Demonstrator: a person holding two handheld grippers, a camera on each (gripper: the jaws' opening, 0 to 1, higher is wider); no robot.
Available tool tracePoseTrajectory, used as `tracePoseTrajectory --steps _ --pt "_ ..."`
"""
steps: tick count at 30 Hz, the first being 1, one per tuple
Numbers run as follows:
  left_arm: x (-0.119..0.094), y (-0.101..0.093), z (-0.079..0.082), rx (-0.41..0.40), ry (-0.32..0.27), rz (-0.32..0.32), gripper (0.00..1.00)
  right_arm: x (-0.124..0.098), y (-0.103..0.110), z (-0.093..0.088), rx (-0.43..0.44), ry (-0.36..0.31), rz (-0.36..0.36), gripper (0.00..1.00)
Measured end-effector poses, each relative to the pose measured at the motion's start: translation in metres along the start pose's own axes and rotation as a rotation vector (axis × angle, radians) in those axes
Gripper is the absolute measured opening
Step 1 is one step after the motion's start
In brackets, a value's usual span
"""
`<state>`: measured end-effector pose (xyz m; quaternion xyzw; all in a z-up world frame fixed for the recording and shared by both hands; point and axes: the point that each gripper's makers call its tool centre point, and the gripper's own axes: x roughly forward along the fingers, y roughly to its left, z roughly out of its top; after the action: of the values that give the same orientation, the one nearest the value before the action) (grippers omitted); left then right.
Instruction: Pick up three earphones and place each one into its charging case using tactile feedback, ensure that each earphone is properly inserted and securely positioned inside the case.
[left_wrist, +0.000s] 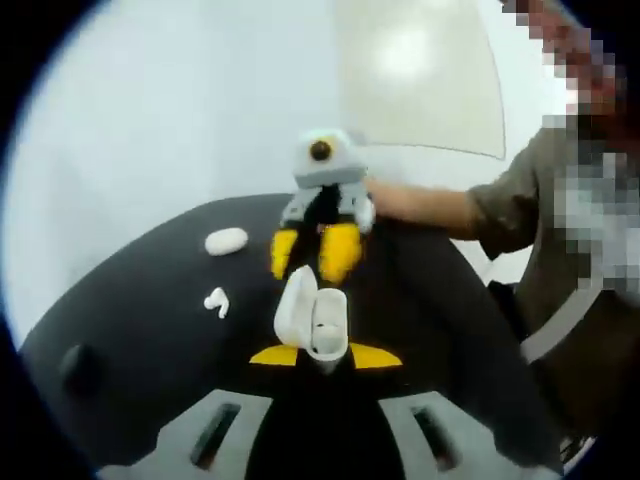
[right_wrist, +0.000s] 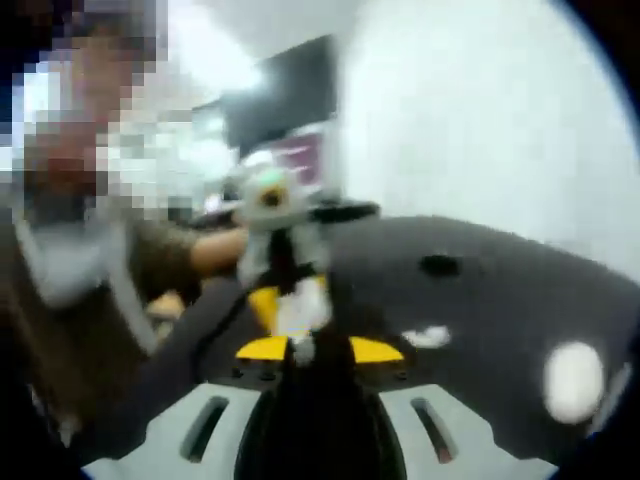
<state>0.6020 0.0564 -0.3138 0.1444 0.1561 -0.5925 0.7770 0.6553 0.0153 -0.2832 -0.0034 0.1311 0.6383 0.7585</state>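
My left gripper (left_wrist: 322, 352) is shut on an open white charging case (left_wrist: 314, 322), lid tipped up to the left, held above the black table (left_wrist: 150, 300). Just beyond the case hangs my right gripper (left_wrist: 312, 262), its yellow fingers (left_wrist: 340, 250) pointing down at it. In the blurred right gripper view, my right gripper (right_wrist: 318, 348) pinches a small white earphone (right_wrist: 300, 347) right in front of the case (right_wrist: 300, 305). A loose earphone (left_wrist: 217, 300) (right_wrist: 428, 337) lies on the table. A closed white case (left_wrist: 226, 241) (right_wrist: 573, 380) rests farther off.
A dark round thing (left_wrist: 80, 365) (right_wrist: 440, 265) sits on the table near its edge. A person's sleeve (left_wrist: 520, 200) reaches in behind the right gripper. White wall lies past the table.
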Motion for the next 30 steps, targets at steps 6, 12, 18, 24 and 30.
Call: tracePoseTrajectory --steps 6,12,18,24,30 --pt "-0.002 0.001 0.0 -0.002 -0.003 0.021 0.13 0.002 -0.054 -0.011 0.197 0.093 -0.351 0.19" --pt "-0.002 0.002 0.001 0.005 0.008 0.037 0.13 0.027 -0.055 -0.016 0.218 0.132 -0.414 0.22" --pt "-0.002 0.004 0.001 0.008 0.006 0.042 0.14 0.032 -0.066 -0.016 0.191 0.17 -0.456 0.13" --pt "-0.002 0.008 0.0 -0.014 0.002 0.046 0.13 0.022 -0.045 0.026 -0.009 0.074 -0.381 0.13" --pt "-0.002 0.011 -0.001 -0.051 -0.001 0.037 0.13 0.008 0.051 0.074 -0.612 0.029 -0.197 0.13"
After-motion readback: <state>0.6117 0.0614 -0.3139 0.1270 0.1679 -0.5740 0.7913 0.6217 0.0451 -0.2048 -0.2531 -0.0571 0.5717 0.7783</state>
